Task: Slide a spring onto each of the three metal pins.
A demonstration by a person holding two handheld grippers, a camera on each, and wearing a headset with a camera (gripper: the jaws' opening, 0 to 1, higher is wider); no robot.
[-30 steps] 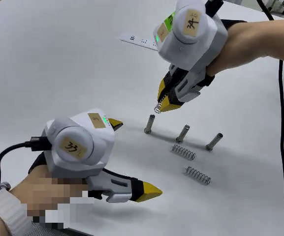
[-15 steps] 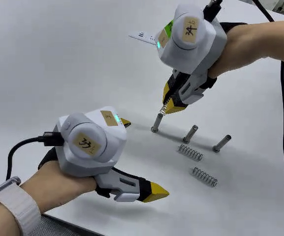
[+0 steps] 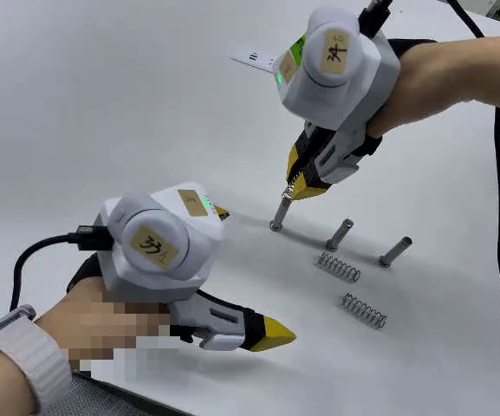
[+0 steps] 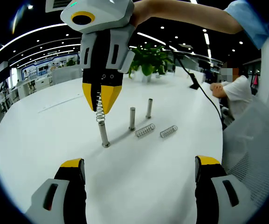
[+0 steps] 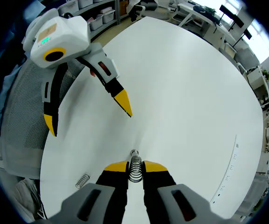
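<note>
In the head view, the right hand-held gripper has come down toward the first pin. A second ago the spring hung above this pin and a little aside; now its lower end meets the pin's top. We judge that the first threading is only starting. The left hand-held gripper waits low over the bench, its jaws wide apart and holding nothing.

In the left gripper view, spring and first pin stand nearly in one line. The second pin and the third pin are bare. Beside them lie a near loose spring and a far loose spring.

In the right gripper view, the jaws are almost closed and pinch the spring's coils. We see no container; the pins are the receivers, and none carries a spring fully.
</note>
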